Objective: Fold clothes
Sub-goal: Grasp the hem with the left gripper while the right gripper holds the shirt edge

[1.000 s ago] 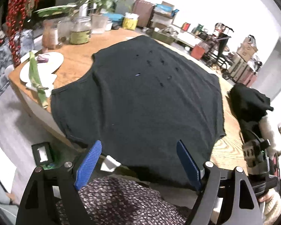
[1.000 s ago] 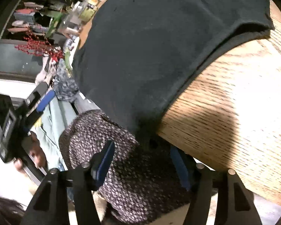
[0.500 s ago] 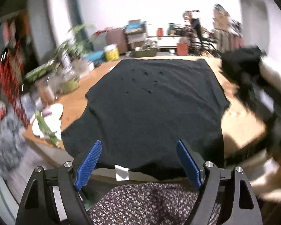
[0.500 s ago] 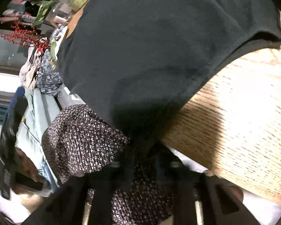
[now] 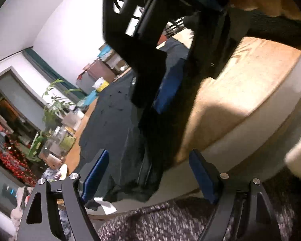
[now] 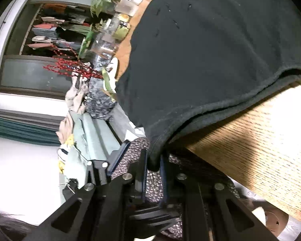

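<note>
A black T-shirt (image 6: pixel 210 50) lies spread on the wooden table (image 6: pixel 260 150), its near hem hanging over the edge. My right gripper (image 6: pixel 153 163) is shut on the hem's right corner, just below the table edge. In the left wrist view the shirt (image 5: pixel 114 120) drapes down between the wide-apart fingers of my open left gripper (image 5: pixel 148 172), which holds nothing. The right gripper looms close above it, showing one blue pad (image 5: pixel 167 86). One finger (image 6: pixel 118 156) of the left gripper appears just left of the right gripper.
Jars (image 6: pixel 118 30), plants (image 6: pixel 98 2) and a white plate (image 6: pixel 113 66) crowd the table's left side beside the shirt. Red berry branches (image 6: pixel 70 68) stand past that edge. The person's patterned garment (image 5: pixel 170 221) is right below both grippers. Bare wood (image 5: pixel 240 80) lies right of the shirt.
The right gripper has closed from open onto the shirt's hem corner. The left gripper has swung and tilted in close beside the right gripper, staying open.
</note>
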`<act>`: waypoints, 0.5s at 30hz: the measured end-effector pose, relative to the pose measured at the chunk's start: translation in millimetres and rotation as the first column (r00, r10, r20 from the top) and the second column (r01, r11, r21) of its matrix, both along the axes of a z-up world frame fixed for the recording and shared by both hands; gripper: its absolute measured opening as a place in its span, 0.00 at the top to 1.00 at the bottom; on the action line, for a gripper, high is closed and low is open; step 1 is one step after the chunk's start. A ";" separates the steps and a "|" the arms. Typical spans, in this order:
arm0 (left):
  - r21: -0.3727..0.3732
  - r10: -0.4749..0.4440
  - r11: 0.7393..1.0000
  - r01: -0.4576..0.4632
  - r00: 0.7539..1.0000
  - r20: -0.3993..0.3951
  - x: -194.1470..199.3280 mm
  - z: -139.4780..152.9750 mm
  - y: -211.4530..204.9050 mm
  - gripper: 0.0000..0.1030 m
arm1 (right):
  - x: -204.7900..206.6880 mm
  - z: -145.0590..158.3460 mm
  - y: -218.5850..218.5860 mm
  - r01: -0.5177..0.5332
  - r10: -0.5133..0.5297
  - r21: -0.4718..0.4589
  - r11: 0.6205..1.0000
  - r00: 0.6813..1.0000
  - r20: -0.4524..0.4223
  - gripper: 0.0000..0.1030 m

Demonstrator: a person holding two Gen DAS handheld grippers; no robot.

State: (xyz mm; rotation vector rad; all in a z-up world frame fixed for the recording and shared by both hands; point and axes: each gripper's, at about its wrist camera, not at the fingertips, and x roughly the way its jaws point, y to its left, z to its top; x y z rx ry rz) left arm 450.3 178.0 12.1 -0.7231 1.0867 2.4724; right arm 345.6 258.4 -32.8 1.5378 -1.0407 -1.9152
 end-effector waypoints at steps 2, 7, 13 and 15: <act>0.003 0.025 1.000 -0.025 0.999 0.020 -11.2 -3.2 2.1 0.45 | 0.2 -1.5 5.3 -0.003 0.003 -0.016 1.000 1.000 0.003 0.87; 0.042 0.079 0.996 -0.084 0.991 0.109 -38.7 -5.4 0.6 0.95 | 1.6 5.6 17.9 0.015 -0.015 -0.016 1.000 1.000 -0.017 0.83; 0.262 0.083 0.949 -0.174 0.942 0.326 -57.3 24.7 -28.6 0.96 | 5.9 16.5 73.5 0.210 -0.205 0.140 0.968 0.978 -0.047 0.46; 0.339 0.054 0.920 -0.195 0.922 0.385 -61.1 34.2 -39.5 0.96 | -8.8 14.4 99.3 0.257 -0.254 0.191 0.947 0.966 -0.041 0.42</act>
